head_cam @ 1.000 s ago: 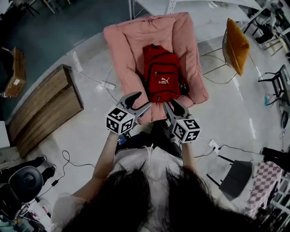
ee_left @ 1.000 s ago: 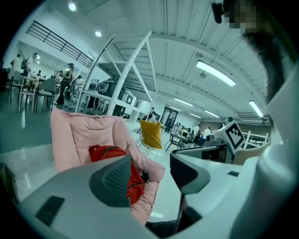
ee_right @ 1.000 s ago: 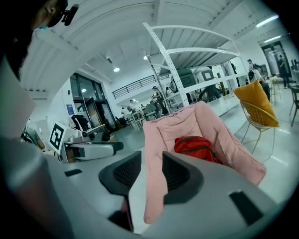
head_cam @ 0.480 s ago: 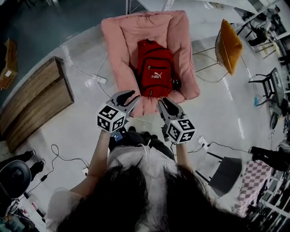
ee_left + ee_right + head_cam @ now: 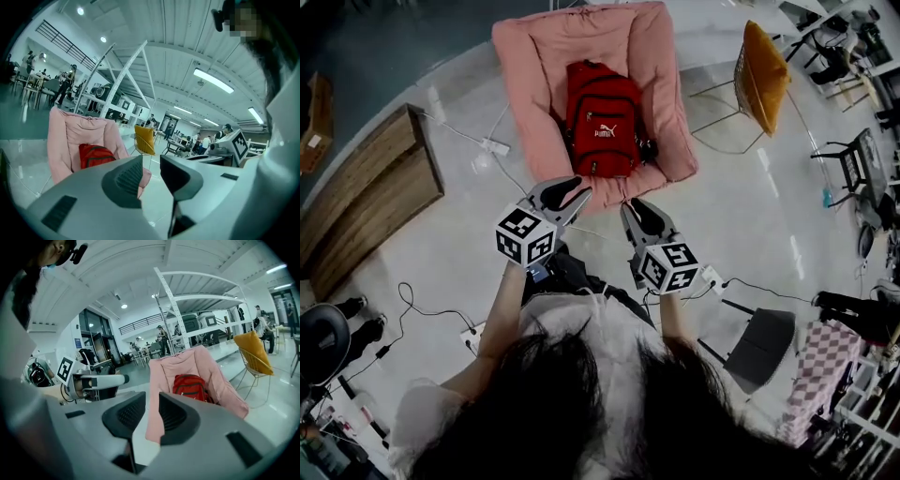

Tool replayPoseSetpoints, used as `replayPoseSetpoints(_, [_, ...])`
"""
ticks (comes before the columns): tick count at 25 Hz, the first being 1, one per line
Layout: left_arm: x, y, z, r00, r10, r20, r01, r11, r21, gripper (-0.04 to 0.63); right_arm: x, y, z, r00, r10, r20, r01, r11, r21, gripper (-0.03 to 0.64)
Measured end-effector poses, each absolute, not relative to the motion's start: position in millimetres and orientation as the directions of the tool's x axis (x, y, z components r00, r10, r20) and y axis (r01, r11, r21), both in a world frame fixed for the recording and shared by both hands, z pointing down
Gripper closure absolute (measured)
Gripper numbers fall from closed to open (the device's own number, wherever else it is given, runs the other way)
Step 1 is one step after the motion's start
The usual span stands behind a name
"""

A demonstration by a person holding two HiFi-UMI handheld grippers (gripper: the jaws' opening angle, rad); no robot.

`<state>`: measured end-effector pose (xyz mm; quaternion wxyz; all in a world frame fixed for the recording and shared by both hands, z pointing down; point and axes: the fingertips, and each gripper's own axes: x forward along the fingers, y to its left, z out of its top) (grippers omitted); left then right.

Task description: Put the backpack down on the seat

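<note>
Red backpack (image 5: 602,117) sits upright in the pink seat (image 5: 520,66) — soft, floppy, probably light, best taken by its top loop. Left gripper (image 5: 578,190) fingers slightly apart, empty; right gripper (image 5: 631,210) fingers closing on nothing.

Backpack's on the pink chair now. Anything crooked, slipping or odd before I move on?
Nothing stands out. The red backpack lies in the middle of the pink chair, logo side up, top toward the backrest, within the padded edges. A power strip lies on the floor beside the chair.
</note>
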<state>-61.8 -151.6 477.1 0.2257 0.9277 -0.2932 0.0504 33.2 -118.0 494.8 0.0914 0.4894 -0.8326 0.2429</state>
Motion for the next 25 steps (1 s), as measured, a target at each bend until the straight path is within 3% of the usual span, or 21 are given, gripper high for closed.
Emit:
replayPoseSetpoints(7, [-17.3,-84.3,474.0,0.815,-0.510,0.273,-0.578,-0.742,0.340,0.469,63.4,-65.7,492.6,-0.546,-0.763,0.346,-0.830,0.438,-0.345,0.520])
replayPoseSetpoints(25, [19.4,44.5,479.6,0.768,-0.533,0.355,-0.634,-0.709,0.308,0.469,87.0,38.3,492.1,-0.616,-0.732,0.292,-0.778,0.507,-0.371,0.520])
